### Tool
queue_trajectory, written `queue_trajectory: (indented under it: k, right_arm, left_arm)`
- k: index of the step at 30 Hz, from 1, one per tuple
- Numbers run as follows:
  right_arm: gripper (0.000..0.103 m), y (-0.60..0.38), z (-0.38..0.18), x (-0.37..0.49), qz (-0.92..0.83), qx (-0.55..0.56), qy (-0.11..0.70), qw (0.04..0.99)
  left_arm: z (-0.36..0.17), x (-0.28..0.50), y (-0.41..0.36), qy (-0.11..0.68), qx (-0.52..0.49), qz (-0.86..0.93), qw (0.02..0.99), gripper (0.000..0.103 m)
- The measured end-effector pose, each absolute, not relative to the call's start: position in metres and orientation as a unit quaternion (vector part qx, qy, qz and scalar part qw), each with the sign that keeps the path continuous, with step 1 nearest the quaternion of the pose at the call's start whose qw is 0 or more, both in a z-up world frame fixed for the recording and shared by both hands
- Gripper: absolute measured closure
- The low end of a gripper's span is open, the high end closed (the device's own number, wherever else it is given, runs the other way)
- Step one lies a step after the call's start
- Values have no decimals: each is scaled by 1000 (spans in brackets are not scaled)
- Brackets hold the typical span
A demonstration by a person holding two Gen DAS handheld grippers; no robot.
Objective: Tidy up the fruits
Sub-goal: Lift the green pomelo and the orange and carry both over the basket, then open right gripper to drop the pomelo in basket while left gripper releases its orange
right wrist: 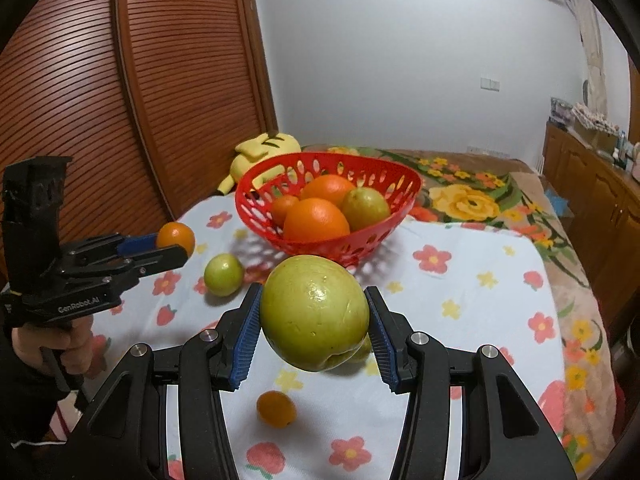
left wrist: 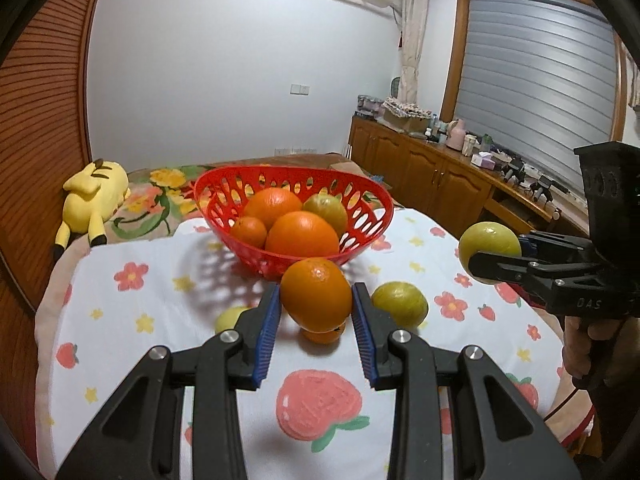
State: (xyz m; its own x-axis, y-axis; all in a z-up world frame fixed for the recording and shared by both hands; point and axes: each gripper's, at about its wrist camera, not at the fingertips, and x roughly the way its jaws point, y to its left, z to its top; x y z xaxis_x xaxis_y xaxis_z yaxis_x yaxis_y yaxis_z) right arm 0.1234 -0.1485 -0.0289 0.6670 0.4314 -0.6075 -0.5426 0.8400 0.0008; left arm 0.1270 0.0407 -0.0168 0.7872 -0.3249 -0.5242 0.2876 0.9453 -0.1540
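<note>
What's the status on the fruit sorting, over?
Left gripper shut on an orange. Right gripper shut on a green fruit. Red basket ahead, four fruits inside. Path clear.

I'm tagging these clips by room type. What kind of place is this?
Most likely a home bedroom. The red fruit basket sits on a floral blanket with a yellow plush toy beside it, and a cluttered wooden cabinet runs under the shuttered window.
</note>
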Motion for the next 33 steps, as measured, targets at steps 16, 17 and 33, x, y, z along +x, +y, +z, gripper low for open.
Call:
queue_trajectory:
  k: [16,17,33]
  right_arm:
    - [52,-134,-11,156,277,-127,293,906]
    - [52,-131,-11,160,279,-131,294,905]
    - [52,-116,-27,224,291,-160,324,886]
  left_arm:
    - [-10,158,40,282,-30,-156,946,70]
    - [-10,161,41,284,-31,-155,946,70]
    - [-20,208,38,305,-25,-147,941,69]
